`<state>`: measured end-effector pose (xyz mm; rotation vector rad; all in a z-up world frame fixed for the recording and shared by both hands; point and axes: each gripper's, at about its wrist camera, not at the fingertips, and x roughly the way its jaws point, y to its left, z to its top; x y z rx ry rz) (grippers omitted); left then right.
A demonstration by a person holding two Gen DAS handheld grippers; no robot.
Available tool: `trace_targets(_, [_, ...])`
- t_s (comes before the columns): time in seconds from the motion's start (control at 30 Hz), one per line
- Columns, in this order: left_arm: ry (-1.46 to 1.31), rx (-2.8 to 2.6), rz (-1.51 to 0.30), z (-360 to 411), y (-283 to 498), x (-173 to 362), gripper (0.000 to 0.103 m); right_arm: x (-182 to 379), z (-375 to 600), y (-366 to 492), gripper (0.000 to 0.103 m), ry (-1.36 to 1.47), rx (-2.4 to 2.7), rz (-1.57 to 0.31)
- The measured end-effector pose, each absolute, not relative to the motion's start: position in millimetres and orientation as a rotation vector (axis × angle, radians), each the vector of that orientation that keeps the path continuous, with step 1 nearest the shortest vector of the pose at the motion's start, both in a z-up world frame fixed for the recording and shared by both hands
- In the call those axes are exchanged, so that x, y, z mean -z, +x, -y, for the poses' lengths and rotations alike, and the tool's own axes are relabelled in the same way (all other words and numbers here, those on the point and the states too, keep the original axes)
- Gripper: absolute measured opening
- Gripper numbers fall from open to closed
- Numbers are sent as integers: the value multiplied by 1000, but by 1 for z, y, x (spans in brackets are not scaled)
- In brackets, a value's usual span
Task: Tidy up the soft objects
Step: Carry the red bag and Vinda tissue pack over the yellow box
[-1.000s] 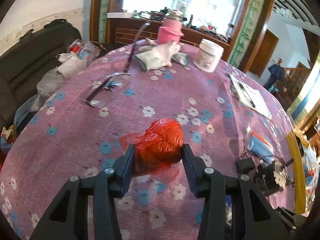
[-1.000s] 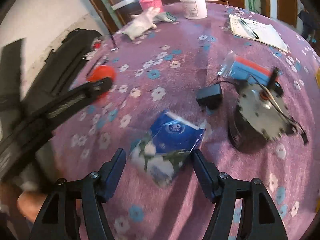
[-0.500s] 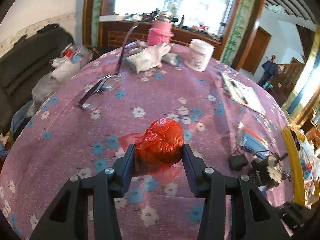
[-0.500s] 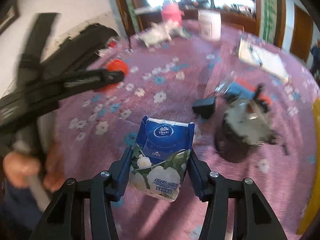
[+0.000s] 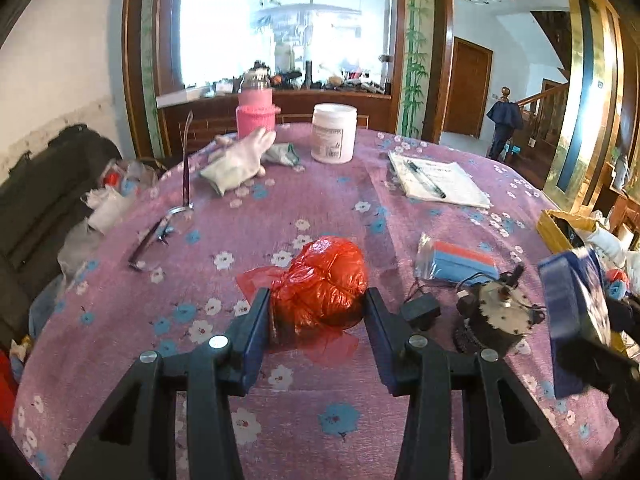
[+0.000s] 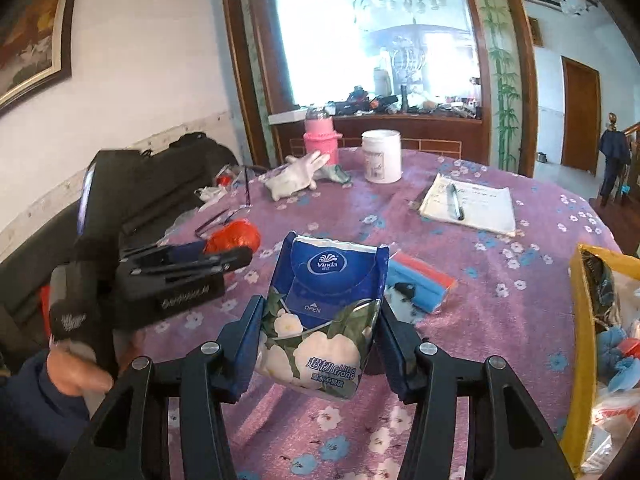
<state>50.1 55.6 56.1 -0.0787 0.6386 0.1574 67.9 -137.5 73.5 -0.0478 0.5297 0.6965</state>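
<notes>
My left gripper (image 5: 317,300) is shut on a crumpled red plastic bag (image 5: 324,280), held just above the purple flowered tablecloth (image 5: 304,184). My right gripper (image 6: 321,304) is shut on a blue Vinda tissue pack (image 6: 332,276), lifted clear of the table with its pads pressing both sides. In the right wrist view the left gripper (image 6: 228,254) and the red bag (image 6: 234,234) are at the left, with a hand below them. The tissue pack (image 5: 572,292) shows blurred at the right edge of the left wrist view. White gloves (image 5: 240,160) lie at the far side.
A yellow box (image 6: 580,320) with soft items stands at the table's right edge. On the table are a white jar (image 5: 334,138), pink bottle (image 5: 256,114), notebook with pen (image 5: 436,178), glasses (image 5: 160,232), bagged sponges (image 5: 460,258), a charger (image 5: 420,312) and a round device (image 5: 500,316).
My right gripper closed on the tissue pack and raised it off the table. My left gripper carried the red bag sideways and rolled; both views now look higher.
</notes>
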Motion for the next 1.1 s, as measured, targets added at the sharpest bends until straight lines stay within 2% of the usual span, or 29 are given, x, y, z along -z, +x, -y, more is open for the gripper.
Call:
trace_targets(0.63, [48, -201, -598, 7, -4, -73, 44, -82, 160, 70, 57, 31, -648, -539])
trace_targets(1.1, [119, -130, -567, 52, -22, -79, 44, -79, 215, 43, 57, 121, -596, -535])
